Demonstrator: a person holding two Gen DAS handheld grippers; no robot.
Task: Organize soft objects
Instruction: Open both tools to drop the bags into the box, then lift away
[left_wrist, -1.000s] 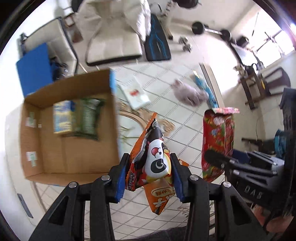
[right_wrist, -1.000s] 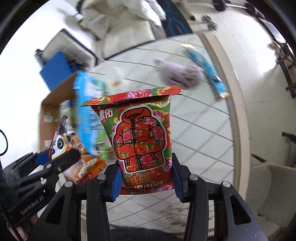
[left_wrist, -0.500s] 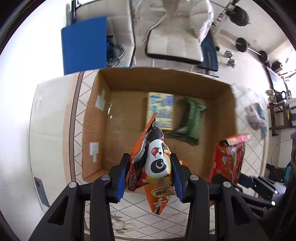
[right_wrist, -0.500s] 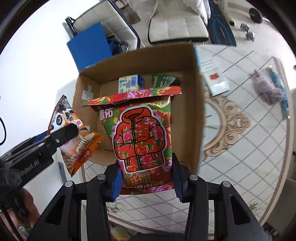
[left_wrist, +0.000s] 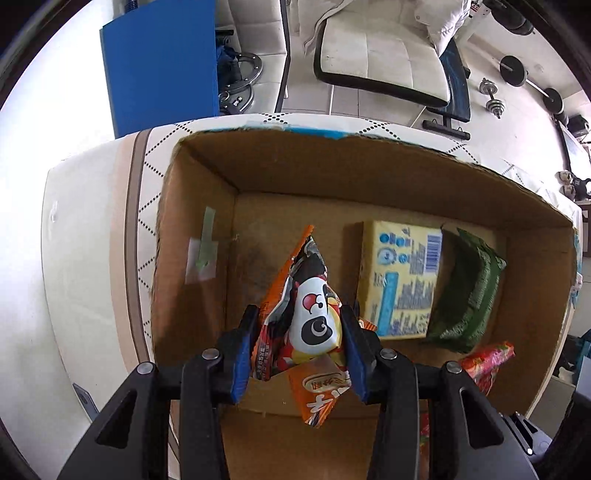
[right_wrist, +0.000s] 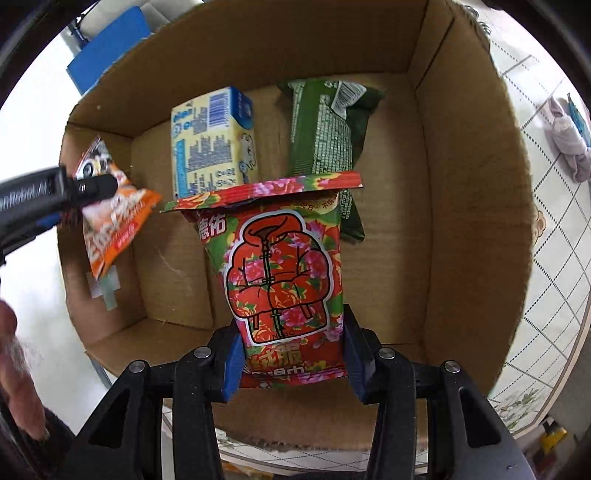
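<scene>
L gripper clamps panda snack bag, R gripper clamps floral pkt; both over cardboard box for drop beside yellow carton, green pkt.

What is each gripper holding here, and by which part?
The left gripper pinches the orange panda snack bag across its middle. The right gripper clamps the red floral packet near its bottom end, both over the cardboard box.

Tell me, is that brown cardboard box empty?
No. The brown cardboard box already holds a pale yellow carton and a dark green packet lying on its floor.
</scene>
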